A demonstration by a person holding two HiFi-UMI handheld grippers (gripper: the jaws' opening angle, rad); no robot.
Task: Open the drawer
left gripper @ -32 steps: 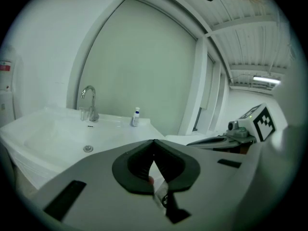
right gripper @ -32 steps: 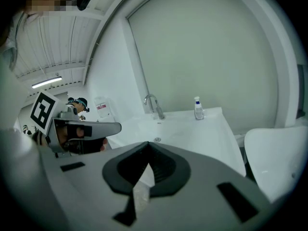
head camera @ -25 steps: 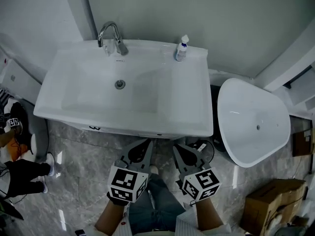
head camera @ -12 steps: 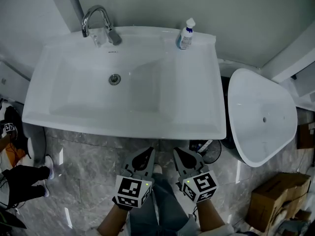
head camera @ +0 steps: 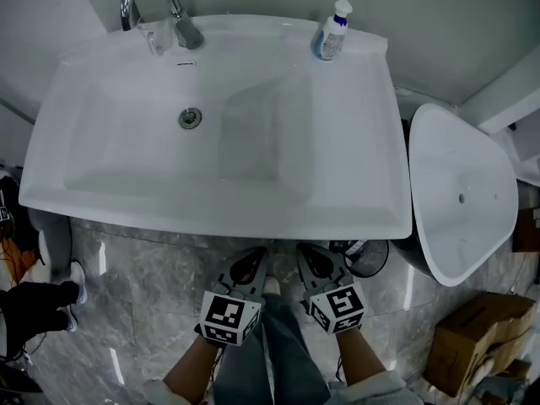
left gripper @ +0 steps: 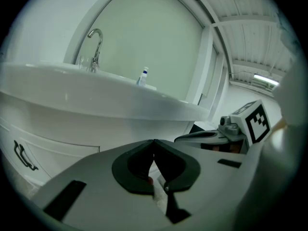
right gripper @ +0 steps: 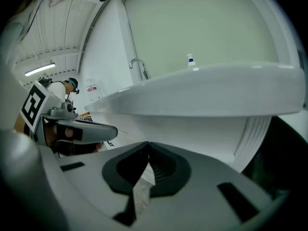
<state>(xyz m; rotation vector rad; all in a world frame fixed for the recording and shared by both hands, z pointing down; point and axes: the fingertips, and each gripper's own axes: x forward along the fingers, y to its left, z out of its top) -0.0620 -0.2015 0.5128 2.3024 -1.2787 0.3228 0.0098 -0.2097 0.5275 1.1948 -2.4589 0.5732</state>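
Observation:
The drawer front [left gripper: 53, 141] is a white panel under the sink, with a black handle [left gripper: 23, 155] at its left in the left gripper view. In the head view the basin hides it. My left gripper [head camera: 253, 261] and right gripper [head camera: 309, 258] hang side by side, just in front of the sink's [head camera: 211, 219] front rim and below it. Both are shut, tips together, with nothing between them. From the left gripper [left gripper: 154, 141] the cabinet face lies just ahead. The right gripper [right gripper: 147, 143] points under the basin's right end.
A chrome faucet [head camera: 152, 2] and a small spray bottle [head camera: 334, 30] stand at the back of the sink. A white oval fixture [head camera: 464, 192] sits to the right, with a dark bin [head camera: 364, 256] beside it. A cardboard box [head camera: 472, 336] is at lower right. A person's leg and shoe [head camera: 42, 298] show at left.
Both grippers have sunk together in front of the sink and stayed shut. The head view has come lower and closer, so the basin fills more of the picture.

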